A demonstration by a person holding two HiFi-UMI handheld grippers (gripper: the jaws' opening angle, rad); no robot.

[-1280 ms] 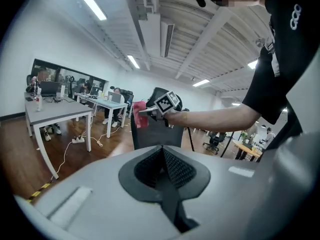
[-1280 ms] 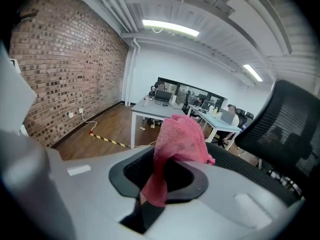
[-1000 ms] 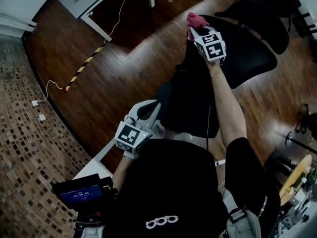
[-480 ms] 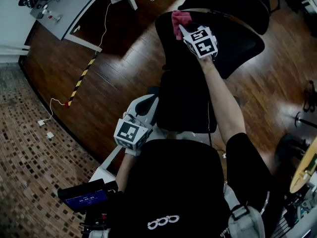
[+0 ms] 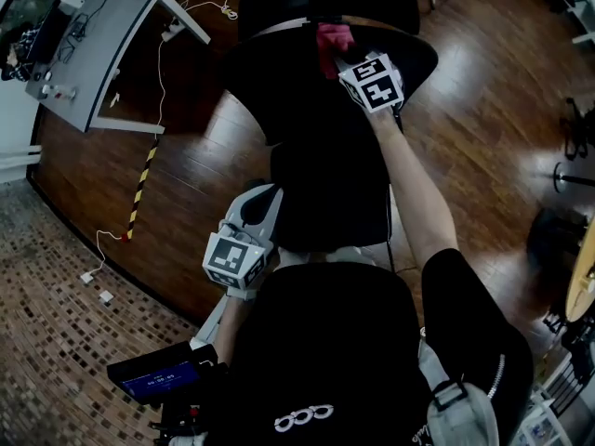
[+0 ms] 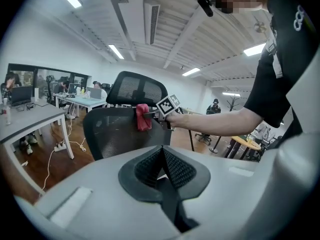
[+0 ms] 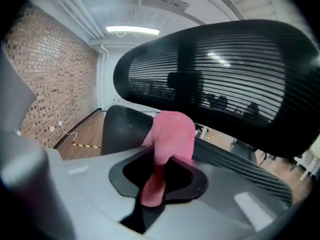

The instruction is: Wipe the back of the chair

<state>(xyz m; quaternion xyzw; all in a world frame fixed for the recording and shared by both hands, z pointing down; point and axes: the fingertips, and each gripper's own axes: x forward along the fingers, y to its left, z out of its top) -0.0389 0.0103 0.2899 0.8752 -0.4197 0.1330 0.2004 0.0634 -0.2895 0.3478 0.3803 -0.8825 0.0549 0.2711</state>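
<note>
Clamps a crumpled pink cloth (image 7: 170,134) in the right tongs (image 7: 157,176), jaws closed on its lower tail only, with the loose bulk standing up past the tips. Sets that bulk at the top rim of the black mesh chair back (image 5: 279,72), just under the curved black mesh headrest (image 7: 225,79); cannot tell how firmly it bears on the mesh. Holds the left tongs (image 6: 162,169) low and near the body, jaws together on nothing, well apart from the rim and bracing nothing. Risks losing the cloth first: gripped by so little, and dragged over rough mesh, likely to snag, bunch up or pull free of the jaws. Risks also wiping with hard plastic instead of fabric, should the floppy part fold aside and let the tips scrape the weave. Could knock the marker cube against the headrest, given the narrow gap beneath it. Could push the whole chair away or swing it round, probably a swivel type and steadied by nothing on the near side, so that pressure is lost and parts of the back go unwiped.
</note>
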